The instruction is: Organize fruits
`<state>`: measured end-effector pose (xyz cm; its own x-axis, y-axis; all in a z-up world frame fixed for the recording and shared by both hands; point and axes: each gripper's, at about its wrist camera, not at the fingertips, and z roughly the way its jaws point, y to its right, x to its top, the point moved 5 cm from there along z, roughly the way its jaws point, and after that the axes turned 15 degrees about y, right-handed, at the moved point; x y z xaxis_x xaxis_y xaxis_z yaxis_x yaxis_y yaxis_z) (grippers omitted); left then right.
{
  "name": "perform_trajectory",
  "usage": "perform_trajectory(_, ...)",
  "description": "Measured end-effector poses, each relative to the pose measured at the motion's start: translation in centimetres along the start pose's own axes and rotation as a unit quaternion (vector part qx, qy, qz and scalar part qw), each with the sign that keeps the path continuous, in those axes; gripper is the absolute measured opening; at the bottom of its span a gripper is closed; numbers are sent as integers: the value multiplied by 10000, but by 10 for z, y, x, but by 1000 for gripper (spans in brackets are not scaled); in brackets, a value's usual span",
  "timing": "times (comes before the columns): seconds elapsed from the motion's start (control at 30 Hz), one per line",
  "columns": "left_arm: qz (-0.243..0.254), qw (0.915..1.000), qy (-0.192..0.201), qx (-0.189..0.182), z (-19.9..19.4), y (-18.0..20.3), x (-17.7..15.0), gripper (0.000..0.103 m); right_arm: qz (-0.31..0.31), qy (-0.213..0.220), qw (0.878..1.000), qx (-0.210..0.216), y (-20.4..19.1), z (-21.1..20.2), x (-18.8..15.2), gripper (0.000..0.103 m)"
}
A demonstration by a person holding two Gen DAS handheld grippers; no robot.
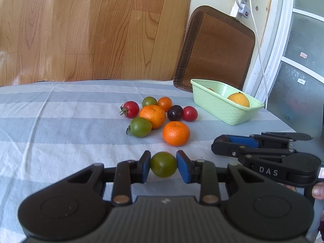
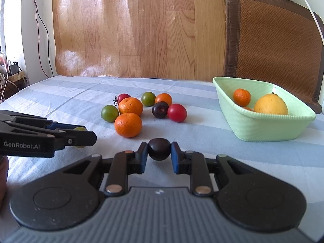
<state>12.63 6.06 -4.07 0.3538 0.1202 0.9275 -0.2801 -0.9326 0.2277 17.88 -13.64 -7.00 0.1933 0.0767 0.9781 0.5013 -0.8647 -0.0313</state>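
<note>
Wood board (image 2: 131, 30): It stands behind the table, far back from the green basket.
Striped cloth (image 1: 60, 121): Blue and white. It covers the table, and the green basket sits on it.
Brown mat (image 2: 273, 40): It leans up right behind the green basket.
Green basket (image 2: 263, 127): It sits at the right side of the cloth, near the back edge.
Left gripper (image 1: 163, 164): It is well away from the green basket, on the near side of the fruit pile. Its blue pads squeeze a green tomato (image 1: 163, 164) and hold it up off the cloth.
Right gripper (image 2: 159, 149): It is nearer the green basket than the left gripper, out in front of it. Its blue pads are closed tight on a dark plum (image 2: 159, 149).
Yellow fruit (image 2: 271, 104): It lies inside the green basket, on the right.
Two big oranges (image 2: 128, 125): They lie on the cloth to the left of the green basket, touching each other.
Small orange (image 2: 241, 97): It is inside the green basket, at the back left.
Fruit pile: It sits left of the green basket, well apart from it. Around the big oranges are two red tomatoes (image 2: 177, 112), two green ones (image 2: 110, 113), one small orange one (image 2: 163, 99) and one more dark plum (image 2: 160, 109).
Finger (image 1: 318, 190): A bit of a person's finger shows behind the right gripper.
</note>
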Motion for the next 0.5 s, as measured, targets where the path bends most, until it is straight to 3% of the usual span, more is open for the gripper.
perform_trajectory(0.5, -112, 9999, -9, -11, 1, -4, 0, 29, -24, 222, 9997, -29, -3, -7, 3, 27)
